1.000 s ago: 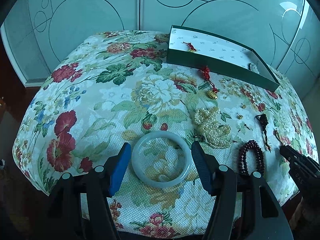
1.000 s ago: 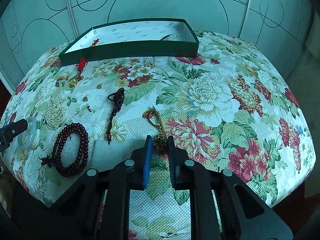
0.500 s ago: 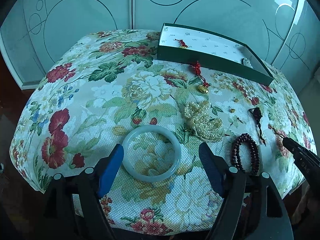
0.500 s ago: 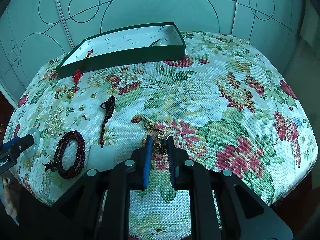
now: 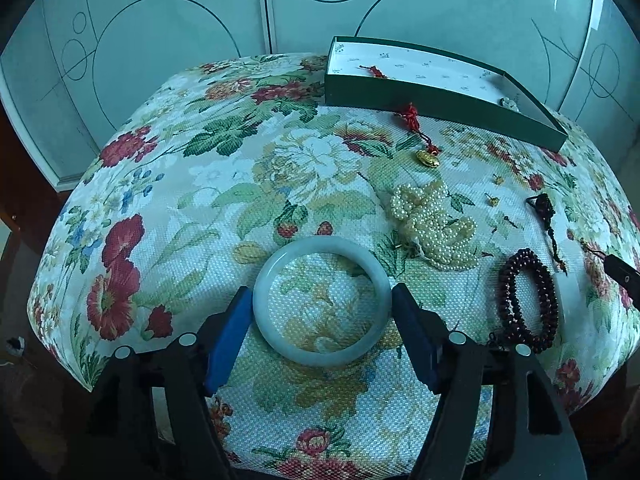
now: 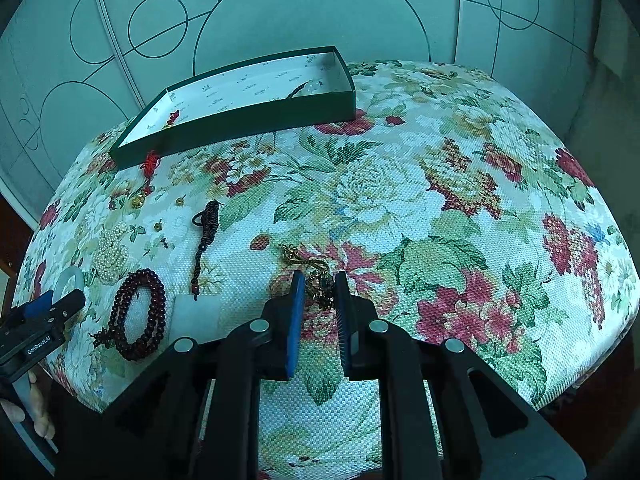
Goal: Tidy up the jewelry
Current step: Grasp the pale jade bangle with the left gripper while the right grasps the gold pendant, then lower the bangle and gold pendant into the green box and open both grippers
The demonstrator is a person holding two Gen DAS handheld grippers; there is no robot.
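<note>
A pale green jade bangle (image 5: 264,312) lies flat on the floral cloth. My left gripper (image 5: 322,296) straddles it, and its blue pads (image 5: 228,332) sit close beside the ring's two sides. The jaws are closing, with a sliver of space still showing at each side. In the right wrist view my right gripper (image 6: 320,280) is shut on a brown-gold chain (image 6: 294,256) that trails up-left over the cloth. The green box (image 5: 440,100) with a white lining stands at the far edge, with a red cord and a small pale piece inside.
A pearl pile (image 5: 436,224), a dark red bead bracelet (image 5: 528,300), a red-knotted gold charm (image 5: 428,158), a black tassel cord (image 5: 548,216), small gold studs (image 5: 494,200) and a white slab (image 6: 198,312) lie between the grippers. The cushion's front edge drops off just below the fingers.
The left jaws spread wider around the bangle, then came in again. The right gripper stayed shut on the chain while its view rolled slightly.
</note>
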